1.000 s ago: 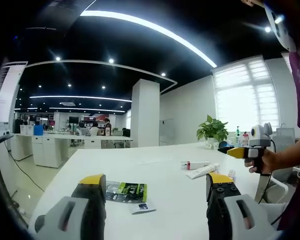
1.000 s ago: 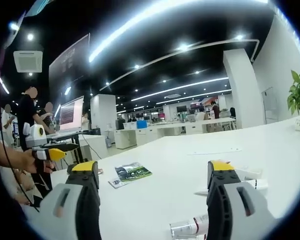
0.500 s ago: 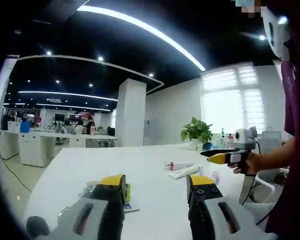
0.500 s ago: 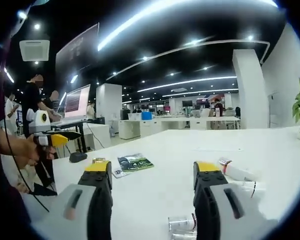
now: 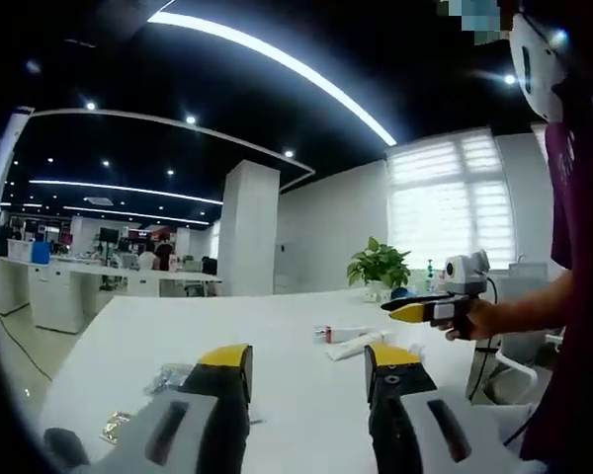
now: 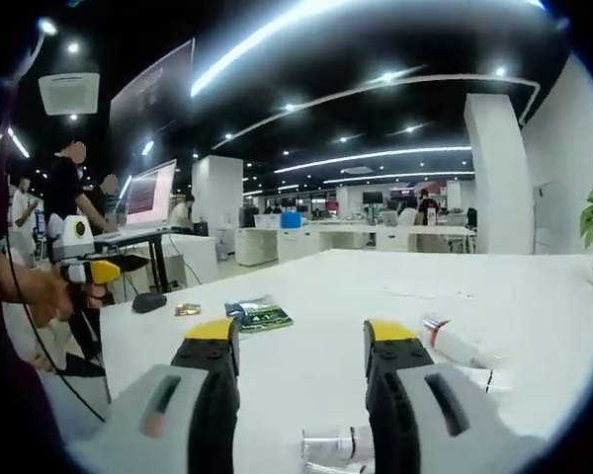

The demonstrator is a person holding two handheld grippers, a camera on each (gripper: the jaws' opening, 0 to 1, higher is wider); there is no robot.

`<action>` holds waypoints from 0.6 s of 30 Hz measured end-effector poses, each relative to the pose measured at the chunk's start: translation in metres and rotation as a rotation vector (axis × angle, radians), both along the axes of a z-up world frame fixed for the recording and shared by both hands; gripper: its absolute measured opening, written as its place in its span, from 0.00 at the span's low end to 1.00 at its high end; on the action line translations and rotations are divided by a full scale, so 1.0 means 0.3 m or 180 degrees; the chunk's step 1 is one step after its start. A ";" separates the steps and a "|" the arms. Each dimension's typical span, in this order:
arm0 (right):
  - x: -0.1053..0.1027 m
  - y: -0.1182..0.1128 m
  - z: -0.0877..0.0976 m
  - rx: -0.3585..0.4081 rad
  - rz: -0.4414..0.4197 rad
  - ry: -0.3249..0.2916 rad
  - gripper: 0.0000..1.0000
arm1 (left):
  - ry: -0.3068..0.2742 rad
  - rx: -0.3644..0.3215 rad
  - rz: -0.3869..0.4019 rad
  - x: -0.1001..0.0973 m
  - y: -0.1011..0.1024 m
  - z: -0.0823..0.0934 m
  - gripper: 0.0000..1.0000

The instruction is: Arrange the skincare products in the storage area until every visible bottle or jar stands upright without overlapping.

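in the right gripper view, two tubes (image 6: 455, 343) lay on the surface (image 6: 326, 296) right of the right tool (image 6: 301, 341), a small bottle (image 6: 336, 444) lay between its jaws, and a packet (image 6: 260, 313) lay ahead, to the left.

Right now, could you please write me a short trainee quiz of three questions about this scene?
1. True or false: the white tube stands upright.
2. What is between the jaws of the right gripper? A) a tube B) nothing C) a sachet
3. Which potted thing stands at the far edge of the table in the left gripper view?

Key: 1. False, it lies on its side. 2. B. 3. The plant.
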State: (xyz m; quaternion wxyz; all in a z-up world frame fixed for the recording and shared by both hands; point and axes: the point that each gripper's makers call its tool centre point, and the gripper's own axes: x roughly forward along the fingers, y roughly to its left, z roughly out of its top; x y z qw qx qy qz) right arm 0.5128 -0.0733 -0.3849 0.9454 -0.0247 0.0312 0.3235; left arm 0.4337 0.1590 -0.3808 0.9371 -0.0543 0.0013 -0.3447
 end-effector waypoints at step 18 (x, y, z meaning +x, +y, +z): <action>0.193 -0.133 -0.125 -0.0953 0.0315 0.0464 0.52 | 0.0079 0.0032 0.0141 0.034 0.007 -0.022 0.71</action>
